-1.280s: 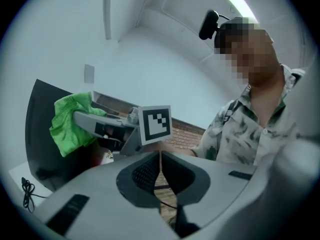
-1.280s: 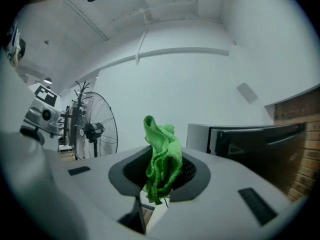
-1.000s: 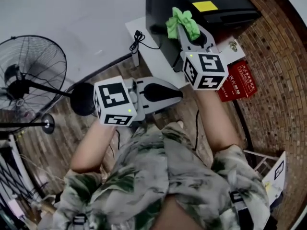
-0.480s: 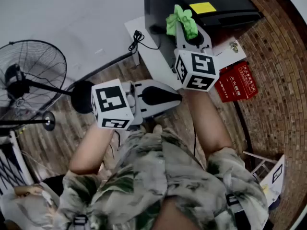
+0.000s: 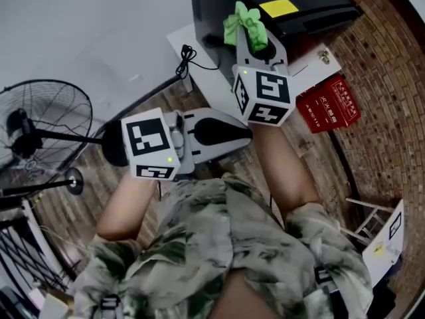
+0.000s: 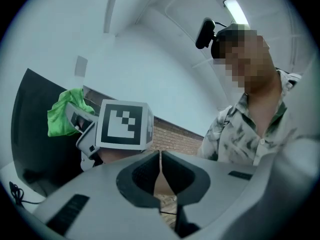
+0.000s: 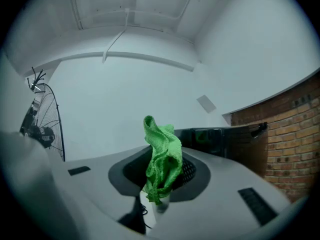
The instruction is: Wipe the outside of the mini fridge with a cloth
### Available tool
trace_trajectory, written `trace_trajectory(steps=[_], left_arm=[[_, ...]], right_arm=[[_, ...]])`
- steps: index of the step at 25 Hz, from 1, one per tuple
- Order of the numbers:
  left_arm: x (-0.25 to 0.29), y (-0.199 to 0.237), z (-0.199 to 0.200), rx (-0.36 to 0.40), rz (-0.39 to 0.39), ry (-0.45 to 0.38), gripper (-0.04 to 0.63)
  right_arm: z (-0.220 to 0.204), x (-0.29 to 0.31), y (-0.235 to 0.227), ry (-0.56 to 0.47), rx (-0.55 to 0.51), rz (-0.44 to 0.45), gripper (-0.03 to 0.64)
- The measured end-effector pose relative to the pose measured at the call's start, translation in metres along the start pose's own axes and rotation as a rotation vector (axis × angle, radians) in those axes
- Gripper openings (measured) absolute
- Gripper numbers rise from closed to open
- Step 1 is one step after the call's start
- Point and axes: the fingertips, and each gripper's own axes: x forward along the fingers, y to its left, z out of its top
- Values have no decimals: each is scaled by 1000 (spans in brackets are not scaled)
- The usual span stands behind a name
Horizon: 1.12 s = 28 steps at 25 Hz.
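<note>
Mini fridge (image 5: pixel 207 8): a black box at the top of the head view, standing on a low white base (image 5: pixel 211 78) on the wood floor, with a brick wall to its right. My right claw (image 5: pixel 250 37) reaches forward and up to it, and its jaws are clamped on a bunched bright green cloth (image 5: pixel 243 20). The cloth sticks out past the jaw tips. I judge it is held this way so the fabric, not the hard plastic, meets the fridge. It sits over the fridge's upper front edge, next to a yellow sticker (image 5: pixel 279 7). I cannot tell whether it is pressing on the surface or just short of it.

My left claw (image 5: pixel 244 133) is held low in front of my body, well away from the fridge. Its jaws are together with nothing between them. I read it as parked out of the way, since the wiping needs only one claw. No wiped area can be made out.
</note>
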Motion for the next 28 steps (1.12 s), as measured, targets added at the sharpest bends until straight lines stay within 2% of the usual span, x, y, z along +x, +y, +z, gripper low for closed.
trace_trajectory(steps=[6, 13, 22, 28], left_arm=[[-41, 12, 1, 7, -116, 52, 28], [-80, 30, -8, -11, -237, 105, 29], [-98, 47, -19, -31, -318, 150, 29], [-108, 55, -24, -37, -339, 169, 29]], right_arm=[[-17, 8, -3, 35, 20, -157, 94], [-71, 9, -4, 127, 61, -315, 94], [-146, 12, -5, 248, 82, -405, 94], [-221, 14, -3, 377, 96, -441, 94]])
